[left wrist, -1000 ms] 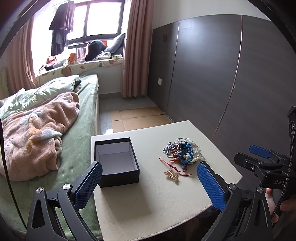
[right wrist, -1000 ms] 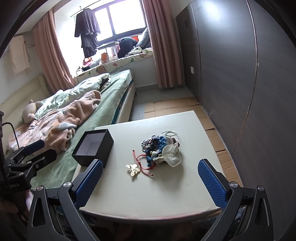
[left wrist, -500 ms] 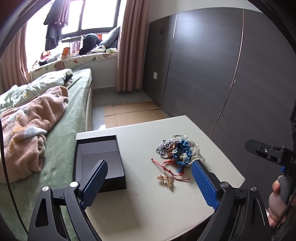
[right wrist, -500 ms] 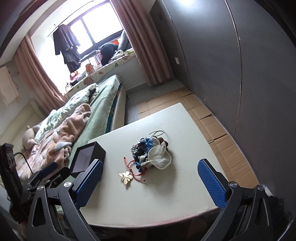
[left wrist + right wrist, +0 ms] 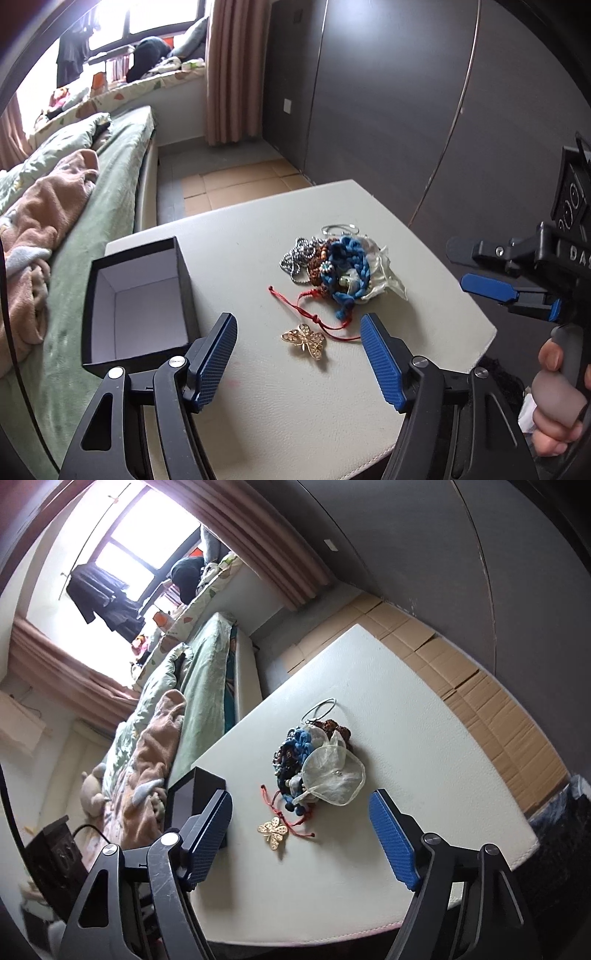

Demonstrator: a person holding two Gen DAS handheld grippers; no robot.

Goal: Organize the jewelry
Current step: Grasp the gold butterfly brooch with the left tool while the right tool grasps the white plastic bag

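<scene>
A tangled pile of jewelry (image 5: 334,269) with blue cord, silver chain, brown beads and a sheer white pouch lies on the white table (image 5: 295,398). A red string bracelet (image 5: 314,314) and a gold butterfly brooch (image 5: 306,339) lie just in front of it. An open, empty black box (image 5: 136,299) stands at the table's left. My left gripper (image 5: 299,356) is open and empty, just short of the brooch. My right gripper (image 5: 301,836) is open and empty, tilted, near the brooch (image 5: 273,832) and pile (image 5: 314,766). The box (image 5: 192,794) shows partly behind its left finger.
A bed with green sheet and a pink blanket (image 5: 40,221) runs along the table's left side. A dark wardrobe wall (image 5: 406,92) stands to the right and behind. Cardboard sheets (image 5: 461,672) cover the floor beyond the table. The right gripper's body (image 5: 517,273) hangs off the table's right edge.
Both grippers have moved forward over the table toward the brooch and pile. The right gripper has rolled, tilting its view. Both stay open.
</scene>
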